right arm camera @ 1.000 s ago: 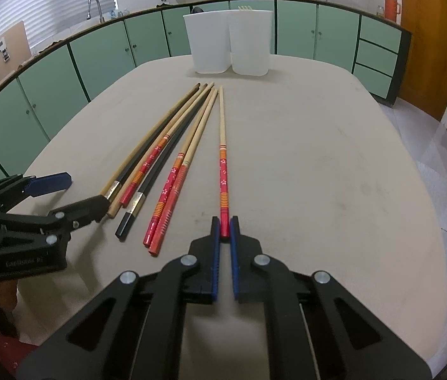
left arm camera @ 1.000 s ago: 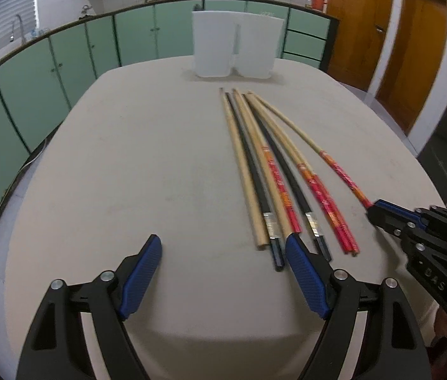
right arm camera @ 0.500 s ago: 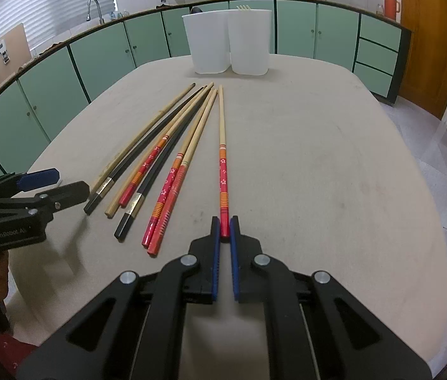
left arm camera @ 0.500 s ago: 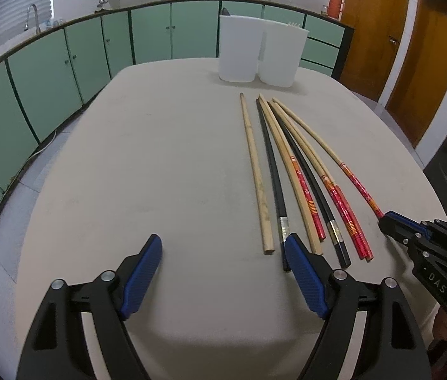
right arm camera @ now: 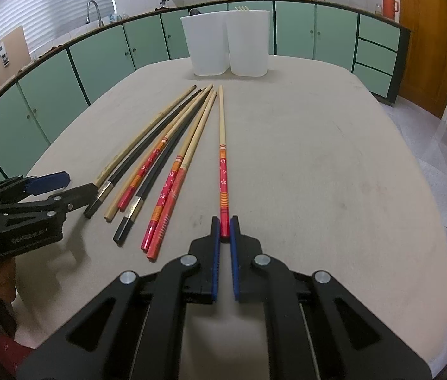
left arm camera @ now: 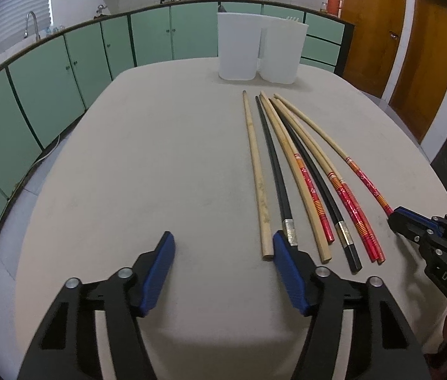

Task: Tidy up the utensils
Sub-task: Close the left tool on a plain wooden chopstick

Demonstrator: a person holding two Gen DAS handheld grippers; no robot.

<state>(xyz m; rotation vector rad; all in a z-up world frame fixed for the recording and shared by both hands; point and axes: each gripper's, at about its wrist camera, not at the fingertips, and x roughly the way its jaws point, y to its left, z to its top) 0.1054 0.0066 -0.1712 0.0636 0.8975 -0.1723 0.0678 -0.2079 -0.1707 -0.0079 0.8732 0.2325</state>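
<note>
Several long chopsticks lie side by side on the beige table (left arm camera: 128, 174): plain wooden, black, and red-handled ones. My right gripper (right arm camera: 224, 223) is shut on the red handle end of one red-handled chopstick (right arm camera: 222, 158), which lies apart at the right of the row. It also shows in the left wrist view (left arm camera: 350, 161), with the right gripper (left arm camera: 394, 217) at its end. My left gripper (left arm camera: 223, 247) is open, its right finger beside the near ends of the plain wooden chopstick (left arm camera: 256, 174) and a black chopstick (left arm camera: 274, 164). It holds nothing.
Two white plastic containers (left arm camera: 239, 50) (right arm camera: 248, 41) stand side by side at the table's far end. Green cabinets and a counter with a sink curve around the back. Wooden doors are at the right. The table edge is close under both grippers.
My left gripper has shifted left and back a little, staying open. The plain wooden chopstick now lies slightly apart from the black one. My right gripper has stayed shut on the red-handled chopstick.
</note>
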